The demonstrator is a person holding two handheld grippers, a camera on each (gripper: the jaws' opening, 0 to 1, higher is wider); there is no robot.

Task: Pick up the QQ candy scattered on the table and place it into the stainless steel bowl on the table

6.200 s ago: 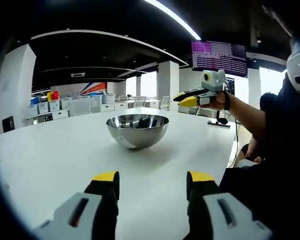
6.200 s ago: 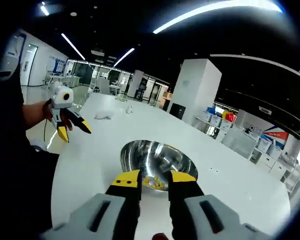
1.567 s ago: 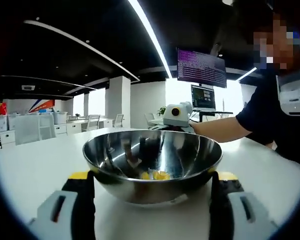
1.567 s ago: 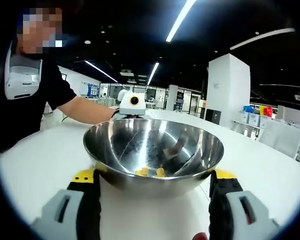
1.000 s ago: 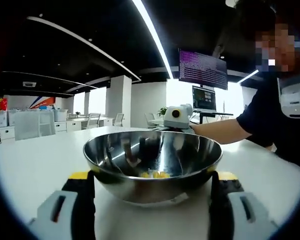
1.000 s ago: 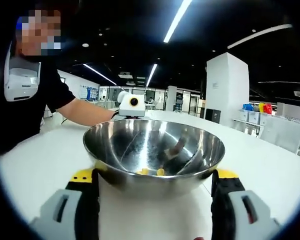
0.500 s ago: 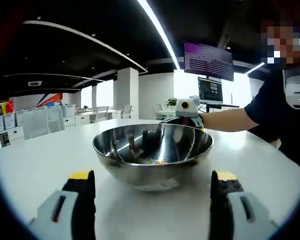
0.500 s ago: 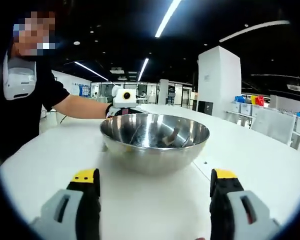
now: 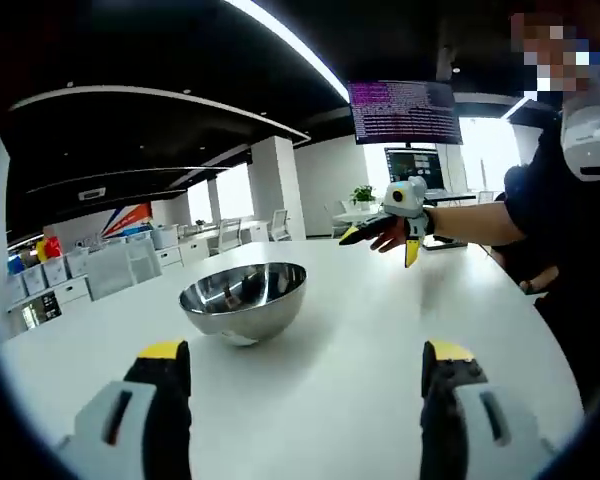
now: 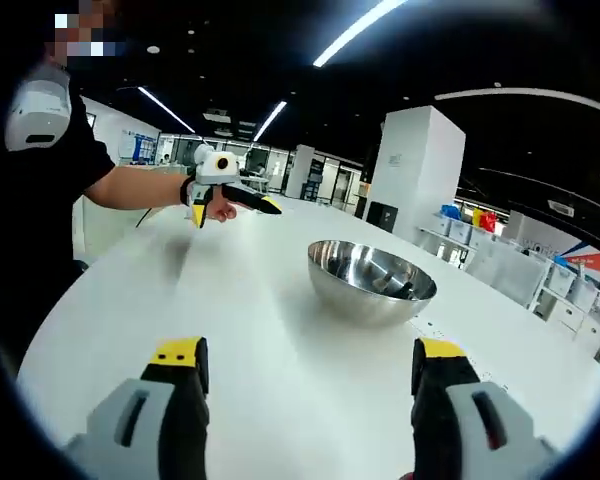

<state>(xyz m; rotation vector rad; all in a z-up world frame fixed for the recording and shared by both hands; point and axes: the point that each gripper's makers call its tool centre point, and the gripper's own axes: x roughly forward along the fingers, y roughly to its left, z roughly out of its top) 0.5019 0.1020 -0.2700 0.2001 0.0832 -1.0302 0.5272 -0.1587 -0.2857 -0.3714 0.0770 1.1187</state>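
The stainless steel bowl stands on the white table, well ahead of my left gripper, whose yellow-tipped jaws are spread wide with nothing between them. My right gripper is just as wide open and empty, with the bowl ahead and to its right. Each gripper also appears in the other's view, held up in a hand above the table with its jaws apart: the right gripper and the left gripper. From here I cannot make out any candy inside the bowl.
The person stands at the table's edge. A white pillar and shelves of bins stand behind the table. A wall screen hangs in the background.
Both grippers have drawn back and away from the bowl, which their jaws flanked a second ago. The bowl now sits alone, farther off. Both stayed open.
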